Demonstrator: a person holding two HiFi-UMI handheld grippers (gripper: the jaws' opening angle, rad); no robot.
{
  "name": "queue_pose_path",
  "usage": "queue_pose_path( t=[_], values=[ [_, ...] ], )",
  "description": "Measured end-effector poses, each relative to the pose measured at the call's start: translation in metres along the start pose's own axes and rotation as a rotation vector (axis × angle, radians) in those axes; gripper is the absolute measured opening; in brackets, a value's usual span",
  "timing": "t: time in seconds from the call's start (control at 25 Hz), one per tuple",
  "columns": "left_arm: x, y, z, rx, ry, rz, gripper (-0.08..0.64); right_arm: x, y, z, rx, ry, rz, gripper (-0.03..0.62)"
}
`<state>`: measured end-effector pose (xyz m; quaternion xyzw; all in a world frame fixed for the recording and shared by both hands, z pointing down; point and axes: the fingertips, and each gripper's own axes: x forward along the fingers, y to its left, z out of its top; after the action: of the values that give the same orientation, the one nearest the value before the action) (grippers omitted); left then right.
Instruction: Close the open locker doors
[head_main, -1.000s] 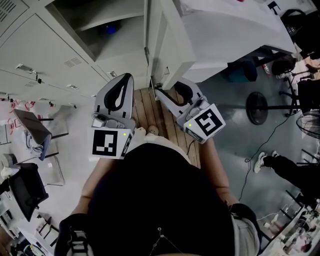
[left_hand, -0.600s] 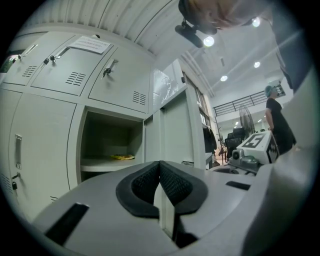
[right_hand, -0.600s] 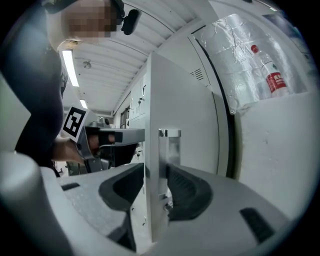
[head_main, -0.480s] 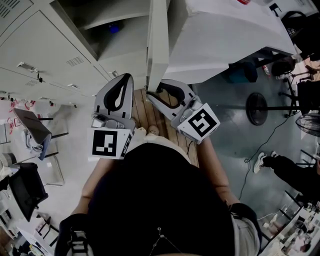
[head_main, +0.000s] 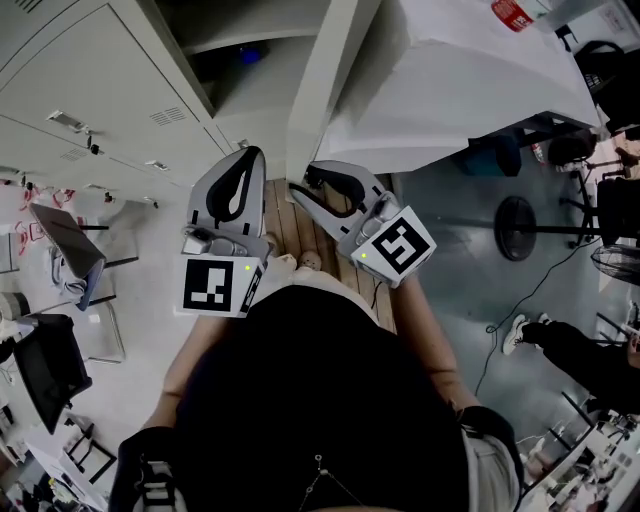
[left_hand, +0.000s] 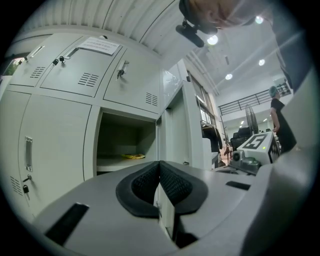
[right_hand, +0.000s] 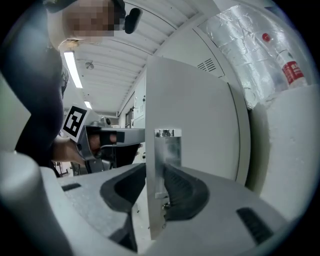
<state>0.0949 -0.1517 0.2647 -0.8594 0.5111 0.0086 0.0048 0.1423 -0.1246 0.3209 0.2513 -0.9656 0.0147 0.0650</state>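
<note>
One open locker door (head_main: 318, 90), two tools.
The door's edge is straddled by the right tool (head_main: 300, 182), jaws just narrowed but not clamped; the left tool (head_main: 250, 153) is seen clenched and empty alongside.

Pale grey sheet-metal lockers (head_main: 90, 70) fill the upper left of the head view, and the open pale grey locker door (head_main: 322, 90) at top centre matches them. At the centre of the right gripper view, the silvery metal latch plate (right_hand: 167, 150) is bright. The light grey plastic left gripper (left_hand: 160, 167) has black cross-hatched pads (left_hand: 145, 185) and a cube with black-and-white square markers (head_main: 222, 285). The wooden floor slats (head_main: 285, 215) are brown. A flat yellow object (left_hand: 132, 156) shows at centre left, and a red-labelled clear bottle (right_hand: 289, 72) at upper right.
</note>
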Motion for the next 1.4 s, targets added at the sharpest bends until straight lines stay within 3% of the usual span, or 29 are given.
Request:
queue_pose_path(
  t=[0.4, 0.84, 1.4],
  values=[
    [-0.009, 0.047, -0.002, -0.001, 0.005, 0.051, 0.003, 0.049, 0.005, 0.005, -0.001, -0.003, 0.037, 0.112],
    [-0.012, 0.098, -0.017, -0.023, -0.012, 0.081, 0.003, 0.105, -0.001, 0.014, -0.015, -0.025, 0.021, 0.103],
    [-0.01, 0.12, -0.021, -0.045, -0.013, 0.114, 0.003, 0.14, -0.015, 0.019, -0.012, -0.014, 0.005, 0.082]
  ],
)
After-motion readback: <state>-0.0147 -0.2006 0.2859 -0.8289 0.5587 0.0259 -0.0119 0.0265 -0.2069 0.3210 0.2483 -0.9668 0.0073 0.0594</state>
